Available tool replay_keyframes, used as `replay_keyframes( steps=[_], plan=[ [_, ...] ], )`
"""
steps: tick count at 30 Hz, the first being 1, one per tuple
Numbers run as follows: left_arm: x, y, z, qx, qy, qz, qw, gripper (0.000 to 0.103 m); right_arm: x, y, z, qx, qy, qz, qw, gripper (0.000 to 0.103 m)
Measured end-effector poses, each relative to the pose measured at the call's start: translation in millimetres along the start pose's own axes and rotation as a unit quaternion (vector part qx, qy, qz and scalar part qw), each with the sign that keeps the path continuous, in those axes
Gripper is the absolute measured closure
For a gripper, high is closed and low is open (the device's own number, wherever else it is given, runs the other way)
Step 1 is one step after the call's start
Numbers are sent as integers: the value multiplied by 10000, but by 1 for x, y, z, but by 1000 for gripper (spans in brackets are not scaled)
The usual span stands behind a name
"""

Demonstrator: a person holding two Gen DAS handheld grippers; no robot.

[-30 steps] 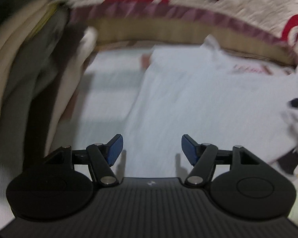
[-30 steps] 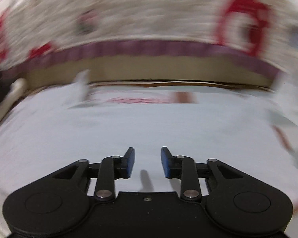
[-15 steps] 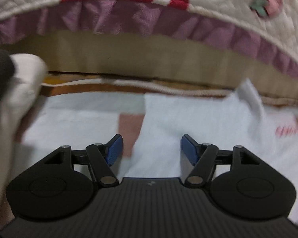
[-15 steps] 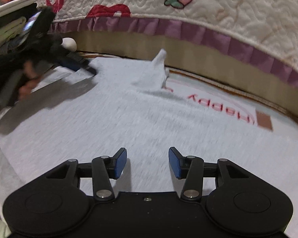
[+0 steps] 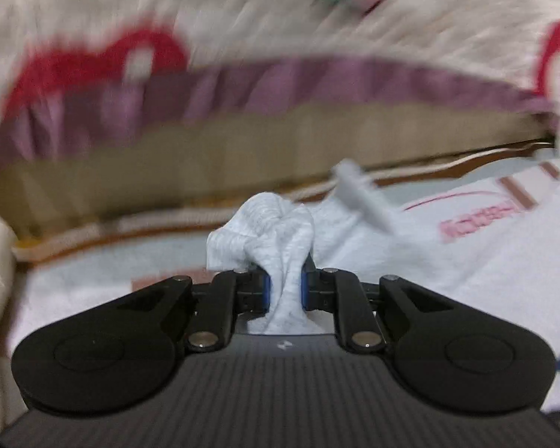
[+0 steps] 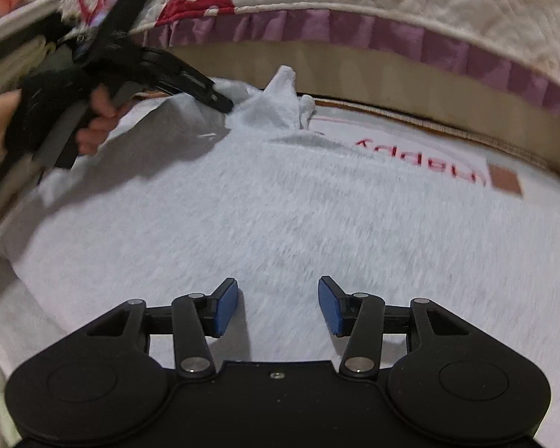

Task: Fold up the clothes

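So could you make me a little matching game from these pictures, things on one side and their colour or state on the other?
Things:
1. left claw
2. right claw
3. ruffled fabric trim of the quilt
4. light grey soft garment

States:
a. purple
b. spread flat
c. closing on bunched cloth
d. nothing between its blue pads, opening

Pairs: 1-c, 2-d, 3-a, 4-b

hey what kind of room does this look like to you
Probably a bedroom: a cream quilted bedspread with red motifs and a purple ruffle hangs behind, and a pale grey knit garment lies spread on a printed mat beside it.
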State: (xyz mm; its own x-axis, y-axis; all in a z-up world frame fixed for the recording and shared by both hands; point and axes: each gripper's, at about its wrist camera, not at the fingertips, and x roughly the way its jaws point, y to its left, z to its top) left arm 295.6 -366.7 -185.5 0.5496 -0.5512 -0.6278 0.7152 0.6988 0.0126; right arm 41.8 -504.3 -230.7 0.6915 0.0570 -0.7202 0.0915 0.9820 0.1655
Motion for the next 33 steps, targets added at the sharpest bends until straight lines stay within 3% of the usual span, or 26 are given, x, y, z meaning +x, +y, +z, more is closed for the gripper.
replay_keyframes(
  steps=[2,4,7,9,10,15,18,21,22,24,29,33],
  plan=[
    [-37,-15,-16,74,-347,-294,9989,90,-1,-13,0,629,-40,216,9978,49],
    [-71,-30,-34,77,-412,-577,9975,90,-2,-28,2,1280,-40,425,9909,49],
    [-115,-58,-74,607,-224,-975,9931,89,-1,-48,3,2128,0,676,9748,49],
    [-127,-73,-104,1211,-35,-984,9877,88,2,-60,1,2646,-61,826,9608,49],
    [-130,-74,-115,1264,102,-954,9873,88,3,-65,-1,2856,-94,888,9542,50],
    [-147,-64,-120,667,240,-1114,9912,85,7,-66,-8,3091,-277,945,9459,50],
    [-151,-63,-120,469,420,-1366,9886,74,10,-67,-7,3108,-332,934,9453,50],
    [-160,-63,-125,576,568,-1922,9780,53,10,-66,-5,3048,-338,893,9476,50],
    [-163,-63,-126,658,583,-2122,9733,41,9,-65,-5,3028,-336,881,9484,50],
    [-170,-63,-126,892,395,-2238,9697,40,8,-67,-7,3073,-354,898,9467,50],
    [-175,-51,-107,528,200,-2450,9679,40,6,-71,-14,3404,-311,1070,9337,49],
    [-170,-49,-104,439,62,-2345,9711,35,8,-62,-15,3396,-152,1318,9312,46]
  ],
)
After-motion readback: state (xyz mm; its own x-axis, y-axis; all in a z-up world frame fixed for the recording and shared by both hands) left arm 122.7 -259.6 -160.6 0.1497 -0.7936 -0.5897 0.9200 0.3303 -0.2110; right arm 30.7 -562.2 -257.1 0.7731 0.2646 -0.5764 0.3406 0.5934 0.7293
